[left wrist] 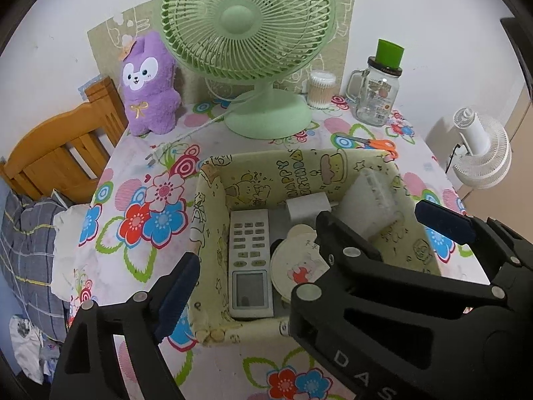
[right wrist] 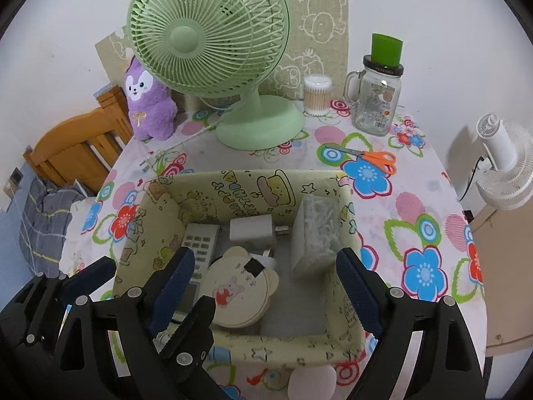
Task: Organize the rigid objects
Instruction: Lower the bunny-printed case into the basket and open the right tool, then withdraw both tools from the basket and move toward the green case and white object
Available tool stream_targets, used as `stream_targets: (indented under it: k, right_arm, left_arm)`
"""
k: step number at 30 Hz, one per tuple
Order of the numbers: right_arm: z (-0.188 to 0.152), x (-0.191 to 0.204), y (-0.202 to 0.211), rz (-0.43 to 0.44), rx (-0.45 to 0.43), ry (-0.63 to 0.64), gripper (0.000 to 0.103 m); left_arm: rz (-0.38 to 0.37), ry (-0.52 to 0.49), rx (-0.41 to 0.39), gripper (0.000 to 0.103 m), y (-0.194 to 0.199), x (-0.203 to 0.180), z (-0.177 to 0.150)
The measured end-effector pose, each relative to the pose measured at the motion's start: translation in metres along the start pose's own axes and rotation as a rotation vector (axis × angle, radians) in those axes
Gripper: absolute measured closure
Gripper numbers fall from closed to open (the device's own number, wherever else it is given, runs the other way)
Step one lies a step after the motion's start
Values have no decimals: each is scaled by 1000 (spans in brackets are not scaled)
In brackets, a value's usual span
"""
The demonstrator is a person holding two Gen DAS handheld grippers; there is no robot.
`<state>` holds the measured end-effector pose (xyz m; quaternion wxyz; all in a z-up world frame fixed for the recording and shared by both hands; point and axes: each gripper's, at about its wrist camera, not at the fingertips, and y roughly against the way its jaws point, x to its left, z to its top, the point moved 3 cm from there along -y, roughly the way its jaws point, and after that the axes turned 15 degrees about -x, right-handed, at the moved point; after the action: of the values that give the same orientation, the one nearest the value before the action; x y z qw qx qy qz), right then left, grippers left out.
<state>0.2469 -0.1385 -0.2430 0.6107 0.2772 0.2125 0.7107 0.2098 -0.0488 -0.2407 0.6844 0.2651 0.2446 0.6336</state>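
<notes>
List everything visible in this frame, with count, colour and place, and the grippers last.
storage box: 1, pale yellow cartoon print, table centre
remote control: 1, white, in box, left side
charger plug: 1, white, in box, back
round lid: 1, cream with bear print, in box, leaning on the remote
clear case: 1, transparent, in box, right side
desk fan: 1, green, behind box
plush toy: 1, purple, back left
cotton swab tub: 1, clear, back
mug jar: 1, glass, green cup on top, back right
scissors: 1, orange handles, right of fan
left gripper: open, over box
right gripper: open, over box
</notes>
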Motion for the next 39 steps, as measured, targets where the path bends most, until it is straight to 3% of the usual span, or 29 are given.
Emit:
stream_targets:
  k: [6, 39]
  right_arm:
    - [-1, 0, 23, -12, -26, 6, 5]
    - [-4, 1, 132, -51, -126, 12, 4]
  left_arm:
    - [-8, 2, -16, 12, 18, -4, -1]
    - [-13, -15, -100, 9, 114, -23, -6]
